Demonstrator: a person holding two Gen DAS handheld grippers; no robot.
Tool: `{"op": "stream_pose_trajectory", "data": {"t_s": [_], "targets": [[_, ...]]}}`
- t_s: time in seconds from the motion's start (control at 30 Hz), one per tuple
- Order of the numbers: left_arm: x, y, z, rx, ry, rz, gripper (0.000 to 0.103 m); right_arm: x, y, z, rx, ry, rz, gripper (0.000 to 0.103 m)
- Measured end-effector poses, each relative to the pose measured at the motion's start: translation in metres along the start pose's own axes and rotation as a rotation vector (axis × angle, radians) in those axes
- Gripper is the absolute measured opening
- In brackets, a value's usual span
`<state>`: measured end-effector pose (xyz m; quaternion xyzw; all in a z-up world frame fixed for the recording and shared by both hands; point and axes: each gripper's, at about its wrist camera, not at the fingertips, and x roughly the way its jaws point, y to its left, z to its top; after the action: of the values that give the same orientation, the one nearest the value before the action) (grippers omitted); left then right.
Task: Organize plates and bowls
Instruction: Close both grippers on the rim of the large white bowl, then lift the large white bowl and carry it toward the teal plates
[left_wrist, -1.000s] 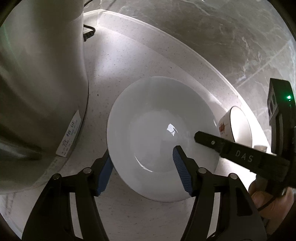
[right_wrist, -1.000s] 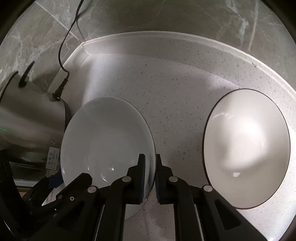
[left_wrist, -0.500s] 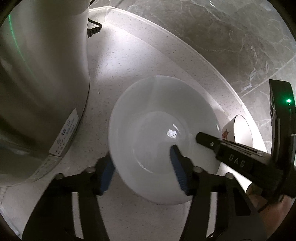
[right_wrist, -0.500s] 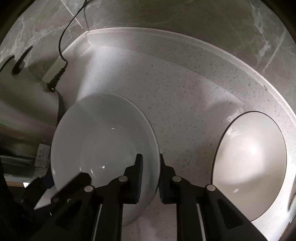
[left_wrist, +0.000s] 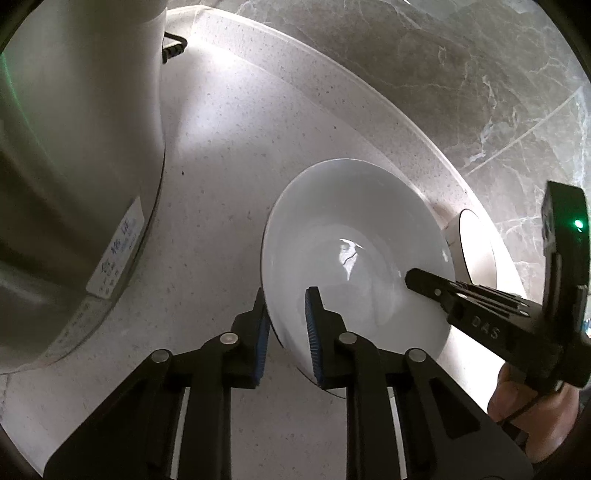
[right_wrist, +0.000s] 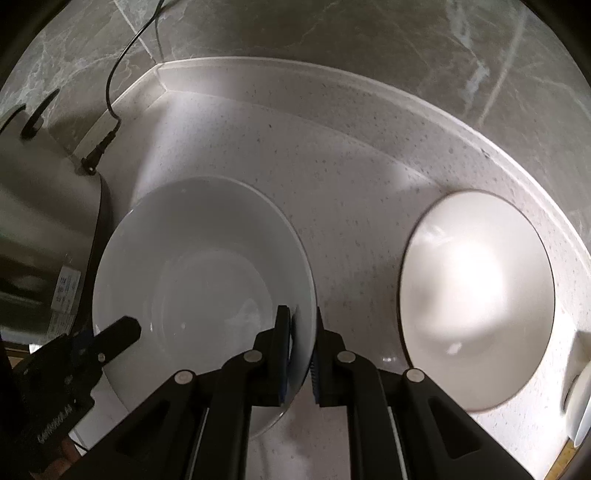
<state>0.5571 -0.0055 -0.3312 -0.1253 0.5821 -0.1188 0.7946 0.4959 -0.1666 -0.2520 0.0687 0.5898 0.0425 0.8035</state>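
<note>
A white deep plate (left_wrist: 354, 229) sits tilted over the speckled counter (left_wrist: 221, 184). My left gripper (left_wrist: 287, 332) straddles its near rim; its jaws are closing, and both blue pads (left_wrist: 314, 332) meet the rim. In the right wrist view my right gripper (right_wrist: 303, 343) is shut on the opposite rim of the same plate (right_wrist: 199, 266). That right gripper (left_wrist: 417, 278) reaches in from the right in the left wrist view. The left gripper (right_wrist: 122, 332) shows at the plate's lower left. A cream bowl with a dark rim (right_wrist: 476, 295) lies to the right, also visible as bowl (left_wrist: 476, 251).
A tall steel appliance (left_wrist: 74, 147) stands close on the left, with a black power cord (right_wrist: 110, 74) behind it. The marble wall (left_wrist: 443, 74) and raised counter edge curve round the back. A white dish (right_wrist: 580, 398) shows at the far right. A hand (left_wrist: 517, 398) holds the right gripper.
My left jaws have come from wide apart to closed on the plate's near rim. The plate has shifted right and tipped. The right gripper kept its hold on the rim.
</note>
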Motion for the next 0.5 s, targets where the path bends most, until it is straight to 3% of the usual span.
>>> {"op": "stream_pose_trajectory", "data": {"t_s": [0.2,0.5], "targets": [[-0.003,0.001,-0.012,0.047,0.009,-0.009,0.007,-0.014,0.000,-0.029,0.012,-0.026,0.011,0.012],[-0.014,-0.019,-0.040,0.181,0.041,-0.008,0.007,-0.025,-0.015,-0.075,0.110,-0.060,0.043,0.012]]}}
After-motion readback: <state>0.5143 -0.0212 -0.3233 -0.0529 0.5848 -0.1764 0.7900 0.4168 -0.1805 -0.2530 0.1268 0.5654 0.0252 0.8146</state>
